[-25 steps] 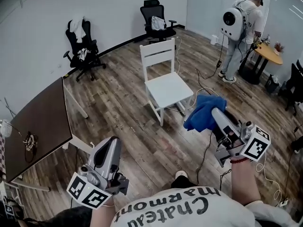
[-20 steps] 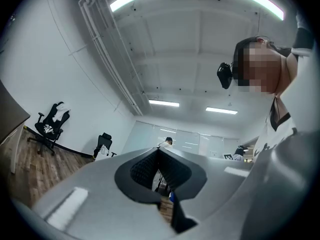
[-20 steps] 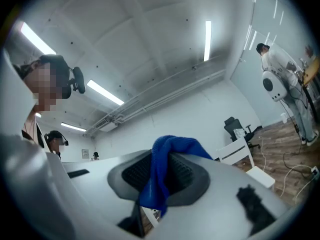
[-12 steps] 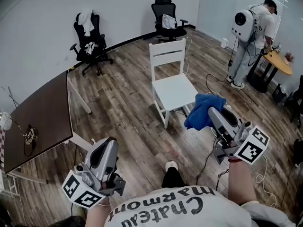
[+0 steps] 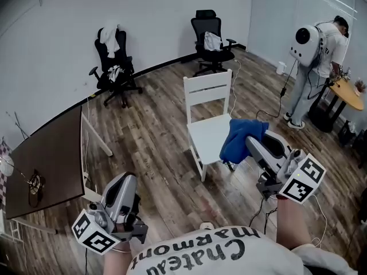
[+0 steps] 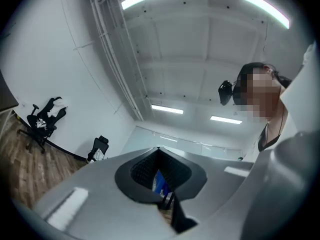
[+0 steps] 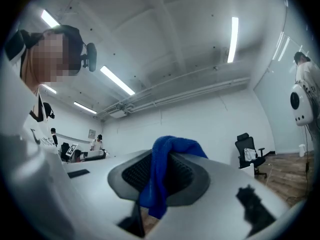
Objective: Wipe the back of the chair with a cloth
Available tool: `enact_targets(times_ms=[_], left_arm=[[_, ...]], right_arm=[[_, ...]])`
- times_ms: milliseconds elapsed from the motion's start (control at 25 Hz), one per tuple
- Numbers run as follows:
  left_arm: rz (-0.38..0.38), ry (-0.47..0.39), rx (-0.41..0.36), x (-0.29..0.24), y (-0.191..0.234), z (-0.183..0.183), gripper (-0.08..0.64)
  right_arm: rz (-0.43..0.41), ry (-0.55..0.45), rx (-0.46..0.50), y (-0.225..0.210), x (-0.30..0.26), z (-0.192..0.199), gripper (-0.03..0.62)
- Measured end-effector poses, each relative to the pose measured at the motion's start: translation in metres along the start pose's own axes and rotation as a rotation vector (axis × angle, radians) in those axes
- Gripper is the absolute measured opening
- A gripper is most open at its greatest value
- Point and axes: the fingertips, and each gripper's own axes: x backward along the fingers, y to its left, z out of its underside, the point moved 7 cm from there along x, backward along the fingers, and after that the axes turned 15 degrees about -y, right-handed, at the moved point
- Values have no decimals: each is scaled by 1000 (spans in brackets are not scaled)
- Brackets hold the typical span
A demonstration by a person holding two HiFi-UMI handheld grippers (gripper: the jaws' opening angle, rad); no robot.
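A white wooden chair (image 5: 210, 122) stands on the floor ahead, its slatted back on the far side. My right gripper (image 5: 253, 142) is shut on a blue cloth (image 5: 237, 139), which hangs in front of the seat's right edge. In the right gripper view the blue cloth (image 7: 161, 174) is pinched between the two jaws and droops over them. My left gripper (image 5: 127, 181) hangs low at the left, well short of the chair, with its jaws closed and nothing in them. The left gripper view points up at the ceiling.
A dark table (image 5: 49, 162) stands at the left. Two black office chairs (image 5: 114, 62) (image 5: 212, 42) with clothes on them stand by the far wall. A person with a white backpack (image 5: 314, 62) stands at the right beside a round table (image 5: 350, 90). Cables (image 5: 261, 110) run over the floor.
I have stepped closer to the chair. The right gripper with the blue cloth has risen and now sits against the seat's right edge. The left gripper has dropped a little lower.
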Motion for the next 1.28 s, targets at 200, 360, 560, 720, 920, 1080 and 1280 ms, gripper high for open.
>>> enact_targets(times_ms=[200,360,560,720,920,1080,1280], left_arm=[[7,-7,-95,-56,24,18,8],[-21,11,-182,-95,37,46,8],[-9,71,-103,-123,58,75,8],[-13,115,-109,-143,79,90,8],[-35,134,-68,-174,126,107,8],[-25,116,2,-209,173,119,8],[27,161,19,-260,228,132,8]], right_arm=[[-28,19,26,-55,-27,2,84],[-34,-20,-13,-89,-43,11,84],[-3,-78,-102,-116,-59,35,84],[18,-69,-148,-135,-67,55,84],[58,-33,-153,-170,-88,77,84],[79,-12,-126,-200,-112,95,84],[125,41,-76,-243,-149,122,84]])
